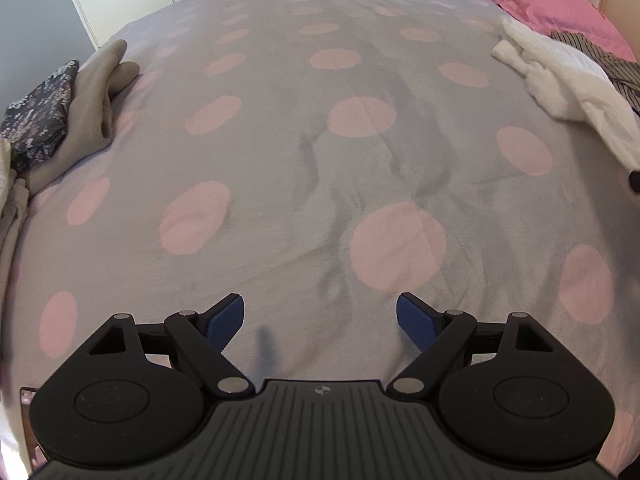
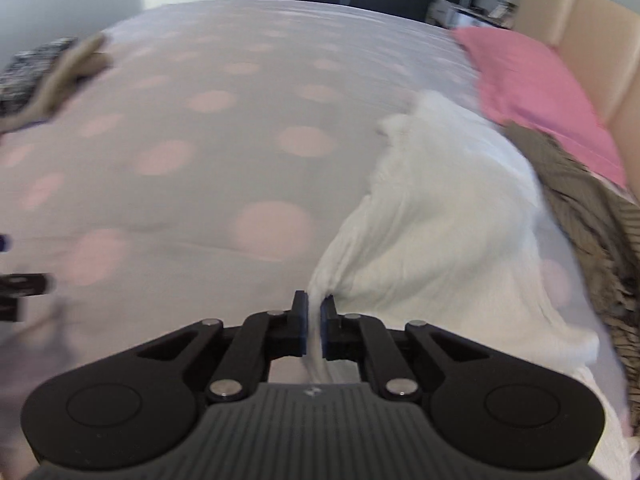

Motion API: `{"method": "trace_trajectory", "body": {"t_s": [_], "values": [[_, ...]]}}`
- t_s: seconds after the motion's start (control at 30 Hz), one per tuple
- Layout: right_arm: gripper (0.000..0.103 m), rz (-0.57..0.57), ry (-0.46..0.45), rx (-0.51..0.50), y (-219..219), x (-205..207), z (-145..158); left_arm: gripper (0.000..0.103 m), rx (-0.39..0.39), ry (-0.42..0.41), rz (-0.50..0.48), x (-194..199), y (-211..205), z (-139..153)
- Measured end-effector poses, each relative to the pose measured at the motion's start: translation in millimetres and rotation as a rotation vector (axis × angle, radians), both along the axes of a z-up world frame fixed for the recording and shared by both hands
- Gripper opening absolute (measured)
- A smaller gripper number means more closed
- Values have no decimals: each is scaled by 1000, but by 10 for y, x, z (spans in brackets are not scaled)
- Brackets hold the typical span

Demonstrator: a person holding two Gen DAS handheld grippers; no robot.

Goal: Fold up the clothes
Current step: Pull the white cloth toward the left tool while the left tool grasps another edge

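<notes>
A crumpled white garment (image 2: 440, 232) lies on the right side of the bed, and my right gripper (image 2: 315, 304) is shut on a pinched fold of its near edge, the cloth stretched between the blue pads. The right wrist view is blurred. The same white garment (image 1: 568, 84) shows at the far right of the left wrist view. My left gripper (image 1: 320, 312) hovers open over the bare bedspread with nothing between its blue fingertips (image 1: 228, 316).
The bed has a grey cover with pink dots (image 1: 320, 160). Folded beige clothes (image 1: 92, 100) and a dark floral piece (image 1: 40, 116) sit at its left edge. A pink pillow (image 2: 532, 92) and a striped brown garment (image 2: 592, 224) lie at the right, by a beige headboard (image 2: 580, 24).
</notes>
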State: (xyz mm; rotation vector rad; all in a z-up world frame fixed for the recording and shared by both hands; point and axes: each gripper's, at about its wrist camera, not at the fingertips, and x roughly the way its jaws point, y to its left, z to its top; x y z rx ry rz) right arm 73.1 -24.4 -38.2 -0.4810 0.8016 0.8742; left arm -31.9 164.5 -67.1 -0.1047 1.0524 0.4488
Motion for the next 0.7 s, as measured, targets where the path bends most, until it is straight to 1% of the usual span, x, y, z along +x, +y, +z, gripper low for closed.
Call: {"method": "trace_trajectory", "body": {"t_s": [0.13,0.23,0.37,0.47,0.53,0.57,0.63,0.67,0.7], "values": [[7,185,85,74,177,-649,167,84,5,-8,0,-162,29,154],[7,316,141,97,268,-1118,231,84,9,-8,-16,-282,20,252],[7,478,217,65,316,-1700,195,84,17,-3,-46,-435,-21,334],[7,578,246,2,306,-2025,101,84,16,4,-74,-536,-75,346],[8,592,219,-47,307,-2120,34,84,4,6,-90,-574,-113,342],[11,593,200,-72,309,-2153,1,84,-3,7,-97,-587,-133,339],[12,577,197,-86,313,-2116,7,84,-6,9,-108,-599,-168,340],[15,567,200,-88,314,-2084,19,84,-7,10,-113,-603,-184,342],[24,558,200,-87,307,-2060,45,84,-8,10,-118,-606,-198,344]]}}
